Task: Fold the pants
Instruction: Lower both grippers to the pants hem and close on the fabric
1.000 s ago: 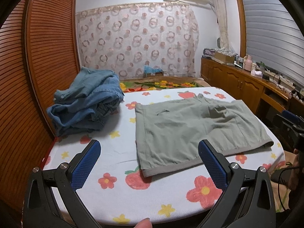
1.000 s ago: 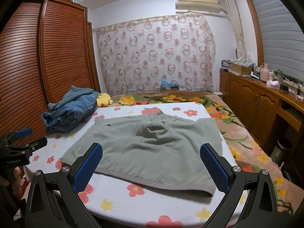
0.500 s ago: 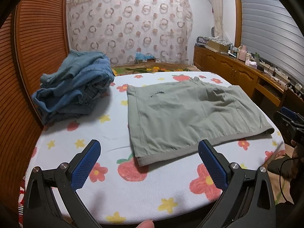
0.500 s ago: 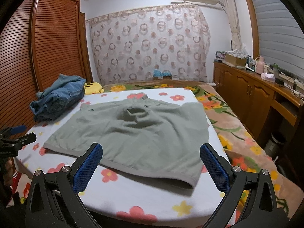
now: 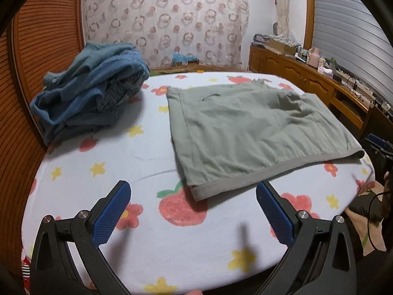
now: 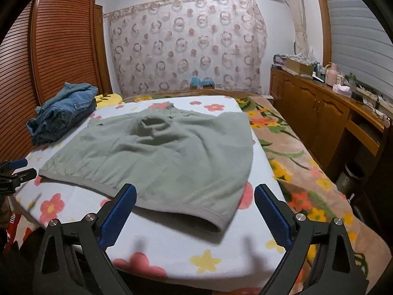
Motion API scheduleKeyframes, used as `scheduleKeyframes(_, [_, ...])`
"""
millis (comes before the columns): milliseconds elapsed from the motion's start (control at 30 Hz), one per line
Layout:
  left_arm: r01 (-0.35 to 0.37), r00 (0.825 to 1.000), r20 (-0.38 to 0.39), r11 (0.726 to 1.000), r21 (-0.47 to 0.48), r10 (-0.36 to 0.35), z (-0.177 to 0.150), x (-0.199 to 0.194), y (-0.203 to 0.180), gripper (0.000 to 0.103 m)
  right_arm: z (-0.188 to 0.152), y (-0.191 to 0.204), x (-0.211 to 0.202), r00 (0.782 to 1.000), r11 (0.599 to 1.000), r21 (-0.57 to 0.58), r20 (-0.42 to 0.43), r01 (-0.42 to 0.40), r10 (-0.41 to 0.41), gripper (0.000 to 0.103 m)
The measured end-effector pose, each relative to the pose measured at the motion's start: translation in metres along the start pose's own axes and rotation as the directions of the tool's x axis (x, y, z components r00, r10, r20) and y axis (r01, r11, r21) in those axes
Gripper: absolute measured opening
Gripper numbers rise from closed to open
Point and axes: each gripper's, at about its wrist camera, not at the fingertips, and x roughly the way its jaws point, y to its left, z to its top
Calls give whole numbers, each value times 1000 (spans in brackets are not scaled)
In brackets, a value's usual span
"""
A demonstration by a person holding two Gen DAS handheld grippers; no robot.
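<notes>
From the left wrist, the left gripper (image 5: 191, 209) hangs over the near edge of the bed (image 5: 103, 152), its blue-padded fingers (image 5: 111, 215) spread wide with nothing between them. The grey-green pants (image 5: 250, 127) lie flat on the flowered sheet at about one o'clock from the gripper, their banded hem nearest, just beyond the fingertips and not touched. A heap of blue jeans (image 5: 91, 98) sits at about eleven o'clock, apart from the pants, next to the slatted wooden wardrobe (image 5: 22, 78). A low wooden cabinet (image 5: 307, 81) runs along the wall at two o'clock.

From the right wrist, the right gripper (image 6: 195, 209) is likewise spread wide and holds nothing. The pants (image 6: 167, 152) lie straight ahead at twelve o'clock, the hem's corner lying between the fingertips in this view; whether it is touched is unclear. The jeans (image 6: 63, 113) rest at ten o'clock. The left gripper (image 6: 14, 172) shows at nine o'clock by the pants' other corner.
</notes>
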Motion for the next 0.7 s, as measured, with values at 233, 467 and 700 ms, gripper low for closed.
scheduleKeyframes(233, [10,999,-47,1000,-3,-10,-7,9,9,98,1,-8,-3,999,1000,-7,-38,6,-6,88])
scheduleKeyframes(467, [14,996,-83,1000,3,-14,-8,18,16,82,4,-13,-5,998,1000,2,-66,15,-15,76])
scheduleKeyframes(700, [30,996,-88,1000,2,-30,-4,23,19,69,6,-11,-2,997,1000,-7,-73,17,-18,70])
